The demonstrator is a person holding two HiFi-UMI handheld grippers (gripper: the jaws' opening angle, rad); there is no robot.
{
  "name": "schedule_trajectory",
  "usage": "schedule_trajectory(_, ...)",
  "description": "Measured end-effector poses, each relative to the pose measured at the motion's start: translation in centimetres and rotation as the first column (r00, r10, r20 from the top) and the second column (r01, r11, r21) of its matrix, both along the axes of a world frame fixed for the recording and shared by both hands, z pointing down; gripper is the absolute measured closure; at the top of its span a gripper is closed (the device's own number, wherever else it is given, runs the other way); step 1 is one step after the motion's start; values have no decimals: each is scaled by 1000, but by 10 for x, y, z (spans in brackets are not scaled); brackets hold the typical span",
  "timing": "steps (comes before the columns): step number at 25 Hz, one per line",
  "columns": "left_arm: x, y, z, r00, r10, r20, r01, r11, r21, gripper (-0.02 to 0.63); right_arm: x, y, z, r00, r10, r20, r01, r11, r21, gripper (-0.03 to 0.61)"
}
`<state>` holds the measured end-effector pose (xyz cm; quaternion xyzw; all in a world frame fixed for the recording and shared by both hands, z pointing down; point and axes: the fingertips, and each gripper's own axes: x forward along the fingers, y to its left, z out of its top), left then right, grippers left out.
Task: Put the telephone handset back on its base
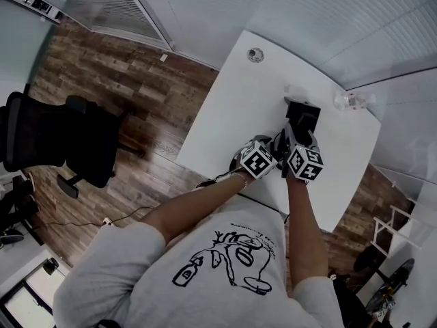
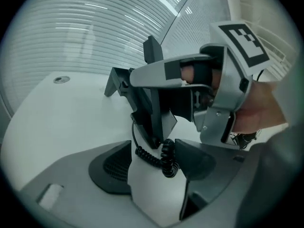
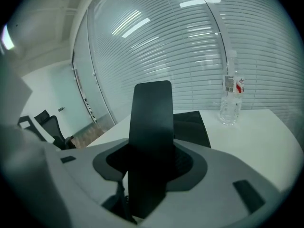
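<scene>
A person in a grey printed T-shirt leans over a white table (image 1: 225, 108) with a two-jaw gripper in each hand, both working close together at a black telephone base (image 1: 304, 111) that sits by the table's far edge. The right gripper (image 3: 151, 167) is clamped on the black handset (image 3: 151, 141), which stands upright between its jaws, with the base just behind it. Whether the handset's lower end already touches the base cannot be told from any view. The left gripper (image 2: 156, 175) is released, with its jaws wide apart. The coiled black cord (image 2: 159, 156) hangs from the handset's lower end and loops through the gap between them, lying against one jaw without being squeezed. Seen from the left gripper, the right gripper's marker cube and the hand behind it sit just to the right of the handset. A clear plastic bottle (image 3: 231, 99) stands upright beyond the base, toward the table's far right corner. A black office chair (image 1: 54, 139) stands on the wood floor well off the table's left edge
</scene>
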<state>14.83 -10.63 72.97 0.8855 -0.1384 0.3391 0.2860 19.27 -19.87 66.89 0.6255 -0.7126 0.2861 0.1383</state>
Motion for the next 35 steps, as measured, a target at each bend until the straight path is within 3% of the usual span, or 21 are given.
schedule_trajectory(10,8,-5,21,994,1,107,-6,999,50,333,3,-2,8,997,34,64,-33,999,-8,387)
schedule_trajectory(23,11,-3,25,983,82,165,-101,988,113,334,-14,-6,8,984,-148,-99,140,986,-88,373)
schedule_trajectory(35,11,7,18,977,133,169,-153,982,112,334,-16,-5,12,975,-173,-137,154,978,-138,362)
